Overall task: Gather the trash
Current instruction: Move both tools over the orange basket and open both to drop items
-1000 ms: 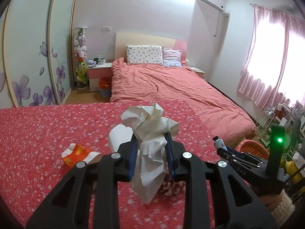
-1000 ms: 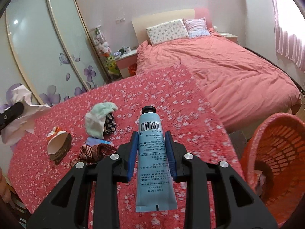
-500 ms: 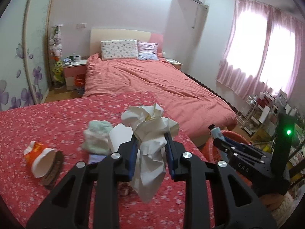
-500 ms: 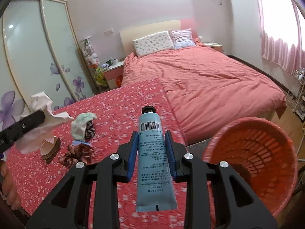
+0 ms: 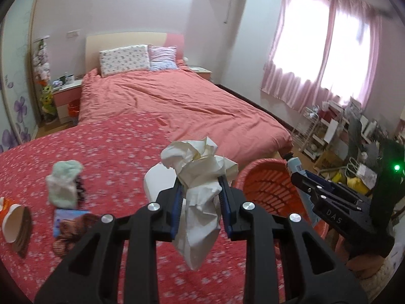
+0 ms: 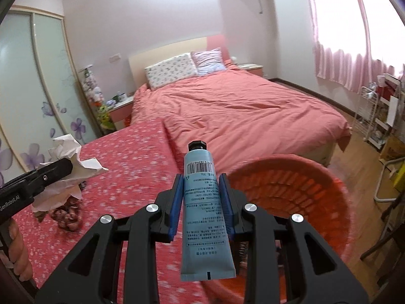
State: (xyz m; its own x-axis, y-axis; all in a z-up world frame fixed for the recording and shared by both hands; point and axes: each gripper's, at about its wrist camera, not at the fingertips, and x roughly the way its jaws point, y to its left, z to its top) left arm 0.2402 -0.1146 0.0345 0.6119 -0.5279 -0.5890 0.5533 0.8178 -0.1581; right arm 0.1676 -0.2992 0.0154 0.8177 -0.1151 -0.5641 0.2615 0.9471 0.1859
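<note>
Crumpled tissue: clamped between the left gripper fingers, carried nearer the orange basket.
Blue tube: pinched upright by the right gripper, now brought over the basket rim.
Bench: floral cloth, scraps left behind.

A home bedroom — made bed with pillows, pink curtains, flowered wardrobe doors.
</note>
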